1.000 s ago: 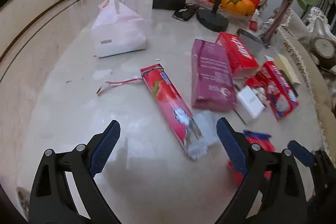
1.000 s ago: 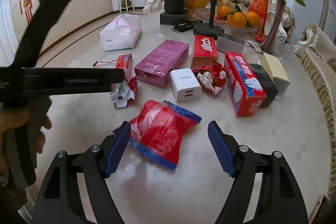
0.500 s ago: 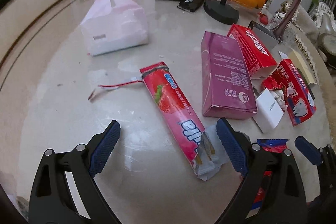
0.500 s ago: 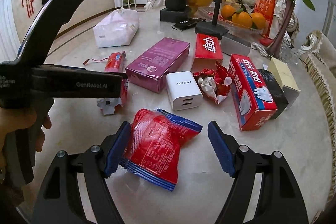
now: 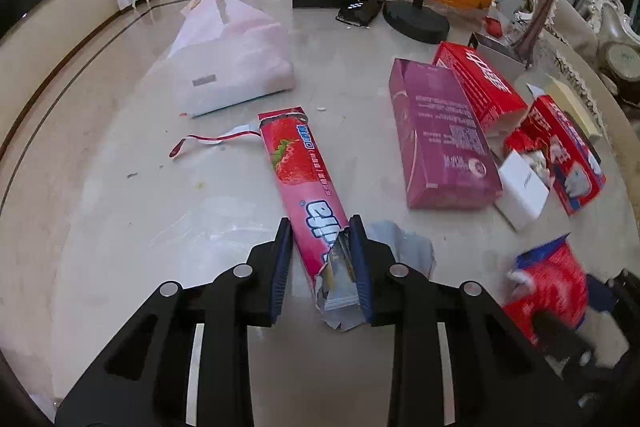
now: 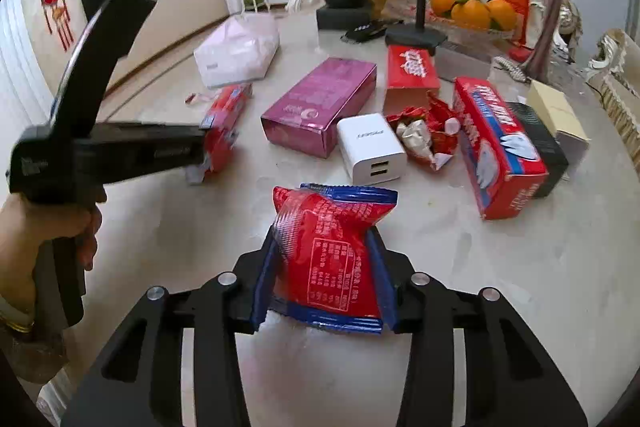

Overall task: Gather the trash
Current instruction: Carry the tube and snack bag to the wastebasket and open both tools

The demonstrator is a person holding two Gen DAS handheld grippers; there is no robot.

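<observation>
My left gripper [image 5: 320, 259] has just closed on the strawberry candy wrapper [image 5: 304, 183] and my right gripper [image 6: 324, 275] on the red snack packet [image 6: 332, 247] mid-tabletop [image 6: 500, 287]; neither is binned, and boxes remain.

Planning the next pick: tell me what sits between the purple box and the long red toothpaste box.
In the right wrist view, a white charger and crumpled red wrappers lie between the purple box and the red toothpaste box.

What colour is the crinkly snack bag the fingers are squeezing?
The snack bag is red with blue edges and white writing, clearest in the right wrist view.
</observation>
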